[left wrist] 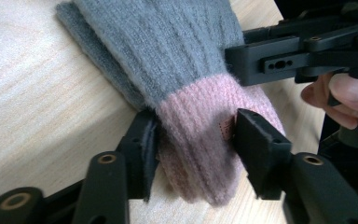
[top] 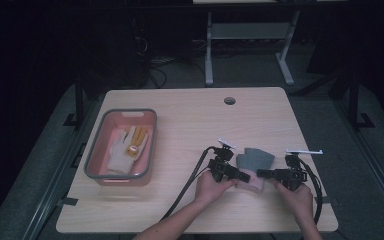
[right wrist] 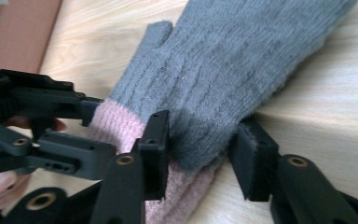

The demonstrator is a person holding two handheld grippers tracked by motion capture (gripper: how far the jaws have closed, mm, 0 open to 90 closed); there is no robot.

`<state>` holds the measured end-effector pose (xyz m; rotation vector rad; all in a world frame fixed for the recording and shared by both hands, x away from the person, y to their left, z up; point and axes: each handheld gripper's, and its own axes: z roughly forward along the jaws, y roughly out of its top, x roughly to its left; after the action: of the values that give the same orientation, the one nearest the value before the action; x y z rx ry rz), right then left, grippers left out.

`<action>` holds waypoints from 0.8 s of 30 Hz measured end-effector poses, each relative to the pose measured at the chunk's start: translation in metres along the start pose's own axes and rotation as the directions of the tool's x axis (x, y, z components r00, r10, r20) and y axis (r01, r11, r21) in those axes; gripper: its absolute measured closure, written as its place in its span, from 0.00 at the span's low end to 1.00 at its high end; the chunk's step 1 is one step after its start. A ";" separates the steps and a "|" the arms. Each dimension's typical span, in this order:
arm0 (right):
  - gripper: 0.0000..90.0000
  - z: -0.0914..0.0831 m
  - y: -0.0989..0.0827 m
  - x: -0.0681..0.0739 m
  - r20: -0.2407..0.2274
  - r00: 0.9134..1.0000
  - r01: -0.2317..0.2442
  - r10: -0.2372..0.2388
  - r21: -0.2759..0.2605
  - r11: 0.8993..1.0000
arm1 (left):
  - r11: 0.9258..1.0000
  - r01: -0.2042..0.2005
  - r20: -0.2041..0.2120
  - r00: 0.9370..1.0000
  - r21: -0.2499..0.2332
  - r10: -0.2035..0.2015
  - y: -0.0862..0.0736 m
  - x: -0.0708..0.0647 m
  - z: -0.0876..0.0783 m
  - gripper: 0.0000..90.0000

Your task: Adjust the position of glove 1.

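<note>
The mitten's (left wrist: 186,84) pink cuff (ribbed) sits pinched between both hand-held grippers.

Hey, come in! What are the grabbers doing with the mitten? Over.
Left gripper shut on mitten cuff. Right gripper straddling it, grip unclear. Nothing blocking.

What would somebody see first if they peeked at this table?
Probably the fuzzy grey mitten with a pink cuff lying near the front of the wooden table, with the left gripper and the right gripper closing in on its cuff end from either side. Next, the pink bin with a grey rim at the table's left, with a white and yellow glove lying inside it.
</note>
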<state>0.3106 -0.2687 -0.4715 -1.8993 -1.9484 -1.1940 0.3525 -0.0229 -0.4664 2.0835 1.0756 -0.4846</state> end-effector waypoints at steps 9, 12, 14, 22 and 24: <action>0.80 -0.001 0.002 -0.001 -0.050 0.999 0.014 -0.014 -0.007 1.000 | 0.999 -0.020 0.032 0.999 -0.046 0.021 -0.003 0.003 -0.002 0.64; 0.81 -0.001 0.002 0.001 -0.044 0.999 0.028 -0.028 -0.009 1.000 | 0.999 -0.029 0.034 0.999 -0.044 0.031 -0.003 0.003 -0.003 0.66; 0.81 -0.001 0.002 0.003 -0.036 0.999 0.030 -0.031 -0.009 1.000 | 0.998 -0.035 0.034 0.999 -0.046 0.036 -0.003 0.004 -0.004 0.66; 0.83 -0.004 0.007 0.013 -0.030 0.998 0.048 -0.048 -0.010 0.999 | 0.998 -0.030 0.042 0.999 -0.059 0.033 -0.003 0.005 -0.009 0.67; 0.83 -0.005 0.009 0.015 -0.023 0.998 0.058 -0.058 -0.008 0.998 | 0.998 -0.031 0.040 0.999 -0.060 0.033 -0.003 0.005 -0.009 0.67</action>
<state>0.3138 -0.2612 -0.4555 -1.8355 -2.0029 -1.2354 0.3533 -0.0119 -0.4644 2.0279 1.0196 -0.4718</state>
